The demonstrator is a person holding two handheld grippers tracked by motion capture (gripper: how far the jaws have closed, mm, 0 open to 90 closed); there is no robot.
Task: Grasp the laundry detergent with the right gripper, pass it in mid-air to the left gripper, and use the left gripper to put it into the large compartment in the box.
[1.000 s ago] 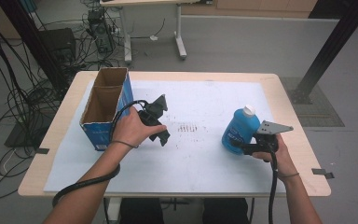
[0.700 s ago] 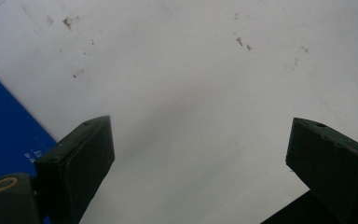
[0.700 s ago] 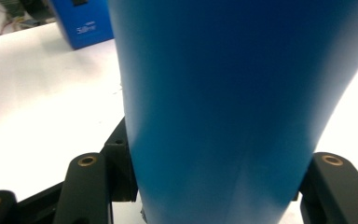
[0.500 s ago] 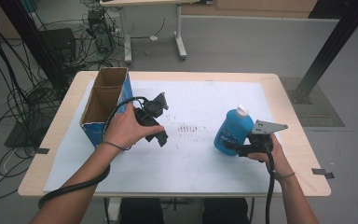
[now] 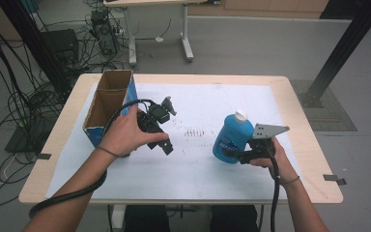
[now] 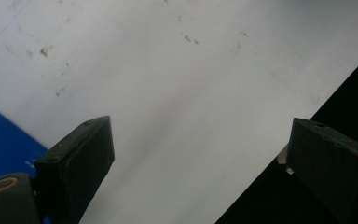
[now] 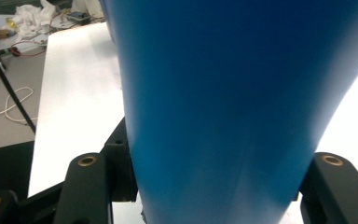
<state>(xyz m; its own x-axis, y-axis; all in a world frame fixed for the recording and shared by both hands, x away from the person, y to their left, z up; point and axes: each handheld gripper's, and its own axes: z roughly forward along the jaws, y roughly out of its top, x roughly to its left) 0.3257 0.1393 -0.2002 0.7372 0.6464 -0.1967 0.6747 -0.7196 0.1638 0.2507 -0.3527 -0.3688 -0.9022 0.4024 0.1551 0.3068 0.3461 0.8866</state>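
Since the earlier frames, the blue plastic bottle with the white cap (image 5: 233,137) has travelled leftward across the white-covered table (image 5: 212,179), carried by the right tongs (image 5: 232,153), while the left tongs (image 5: 166,126) have drawn in toward the open brown-and-blue cardboard box (image 5: 110,104). The right tongs are clamped on the bottle's lower body (image 7: 223,107), one jaw on each flank; the bottle is tilted, sits right of table centre, and whether its base touches the surface cannot be told. The left tongs (image 6: 196,158) stand wide apart over bare table, holding nothing, just beside the box. Judged procedure: maintain firm closing pressure, since the smooth tapered body could slide; keep the cap uppermost; move slowly toward the box; clear its rim before lowering. Use the free tongs to steady the box wall. Count: one bottle, one box, two tongs.
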